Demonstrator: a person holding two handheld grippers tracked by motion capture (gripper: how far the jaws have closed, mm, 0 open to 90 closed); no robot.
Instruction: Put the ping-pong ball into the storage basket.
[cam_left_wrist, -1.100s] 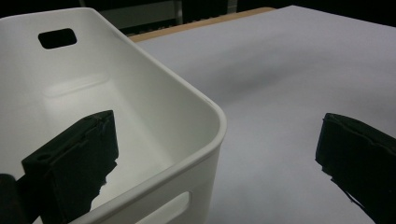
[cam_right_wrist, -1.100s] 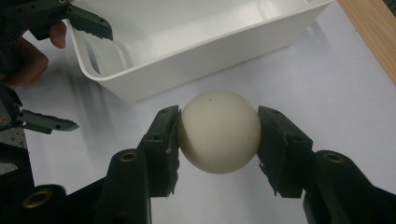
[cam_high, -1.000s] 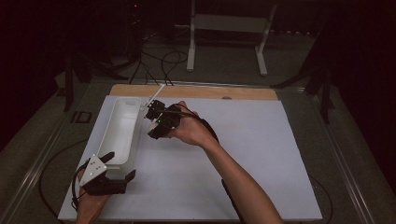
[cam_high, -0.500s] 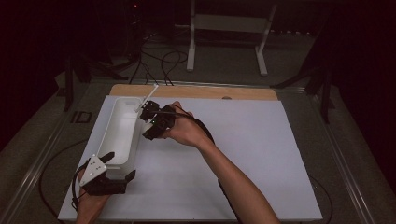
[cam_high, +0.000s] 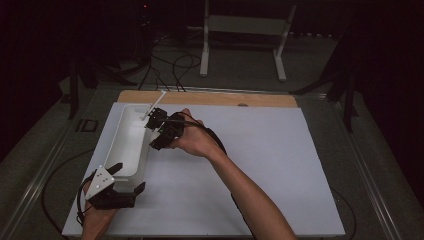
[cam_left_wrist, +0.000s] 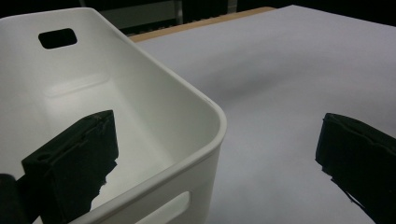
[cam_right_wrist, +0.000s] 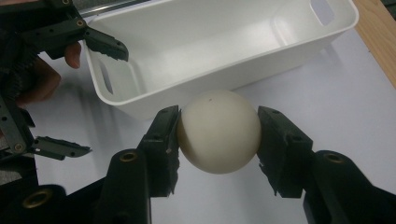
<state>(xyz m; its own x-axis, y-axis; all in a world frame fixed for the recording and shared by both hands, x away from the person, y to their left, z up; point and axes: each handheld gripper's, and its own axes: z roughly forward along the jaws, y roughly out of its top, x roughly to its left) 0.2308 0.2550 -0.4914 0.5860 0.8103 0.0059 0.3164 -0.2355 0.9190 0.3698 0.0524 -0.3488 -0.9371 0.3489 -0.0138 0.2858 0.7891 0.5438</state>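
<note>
A white ball sits squeezed between the two black jaws of my right gripper, which is shut on it. In the high view the right gripper hovers at the right rim of a long white bin, near its far half. My left gripper is at the bin's near end. It stands open and straddles a corner of the bin, one jaw inside and one outside over the table. From the right gripper view the bin looks empty, and the left gripper is at its end wall.
The bin lies on a white board that covers the table, with a wooden strip along the far edge. The board spreads wide to the right of the person's forearm. A metal stand and cables are on the floor beyond.
The right hand has shifted a little to the left with the ball, closer over the bin's right rim. The left gripper has stayed in place.
</note>
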